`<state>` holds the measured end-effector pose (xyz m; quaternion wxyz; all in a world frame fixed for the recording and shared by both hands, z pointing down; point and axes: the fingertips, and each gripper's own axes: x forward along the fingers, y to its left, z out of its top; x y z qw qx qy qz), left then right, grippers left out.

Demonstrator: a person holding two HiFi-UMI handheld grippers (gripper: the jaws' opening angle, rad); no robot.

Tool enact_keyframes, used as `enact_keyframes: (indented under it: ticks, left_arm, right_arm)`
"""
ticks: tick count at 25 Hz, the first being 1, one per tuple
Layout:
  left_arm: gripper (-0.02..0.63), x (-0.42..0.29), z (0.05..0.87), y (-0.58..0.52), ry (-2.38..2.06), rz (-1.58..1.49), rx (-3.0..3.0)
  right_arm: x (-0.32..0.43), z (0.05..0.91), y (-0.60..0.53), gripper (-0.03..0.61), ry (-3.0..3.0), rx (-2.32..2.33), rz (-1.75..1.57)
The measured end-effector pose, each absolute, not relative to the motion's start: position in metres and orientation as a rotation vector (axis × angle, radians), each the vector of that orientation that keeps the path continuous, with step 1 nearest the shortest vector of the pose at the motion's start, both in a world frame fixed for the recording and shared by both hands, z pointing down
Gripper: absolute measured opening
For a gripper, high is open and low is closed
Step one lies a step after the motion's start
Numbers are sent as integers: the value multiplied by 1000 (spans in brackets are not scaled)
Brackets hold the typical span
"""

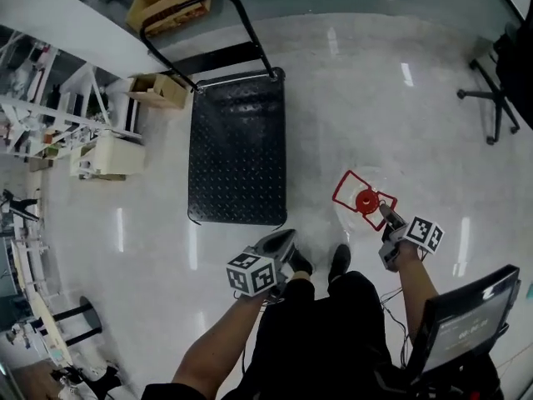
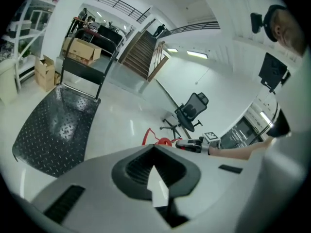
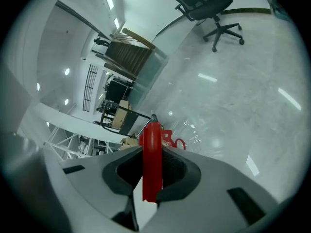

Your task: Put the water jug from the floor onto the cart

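Note:
The clear water jug (image 1: 363, 209) with a red cap and a red carrying handle (image 1: 350, 187) hangs just right of the black flat cart (image 1: 237, 144). My right gripper (image 1: 388, 216) is shut on that red handle (image 3: 151, 154), which runs straight up between its jaws. The jug's clear body (image 3: 197, 130) shows beyond. My left gripper (image 1: 283, 242) hovers by the cart's near right corner, its jaws together with nothing in them. In the left gripper view the cart deck (image 2: 53, 125), the red handle (image 2: 154, 139) and the right gripper (image 2: 192, 144) lie ahead of my left gripper (image 2: 155, 148).
The cart's push bar (image 1: 204, 7) stands at its far end, with cardboard boxes (image 1: 166, 2) behind it and one (image 1: 158, 90) at its left. White shelving (image 1: 50, 115) lines the left. An office chair (image 1: 493, 98) stands far right. A screen (image 1: 466, 319) sits near right.

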<state>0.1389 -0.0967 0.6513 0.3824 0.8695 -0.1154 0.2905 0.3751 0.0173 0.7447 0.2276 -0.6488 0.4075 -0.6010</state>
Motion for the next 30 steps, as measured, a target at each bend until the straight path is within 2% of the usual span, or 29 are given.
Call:
enact_keyframes:
  ticks: [14,22,30]
  left_arm:
    - [-6,-3,534,-243,-576,422,2390]
    - [-6,-73,508,-313,-774,285,2378]
    - [-6,-109,512,-344,-1025,223,2211]
  right_arm:
    - [284,586,-199,64,1439,-1681,-1578]
    - [198,574,-333,63,1648,-1535,-1651]
    - [109,590,-435,61,1863,-1309,-1812]
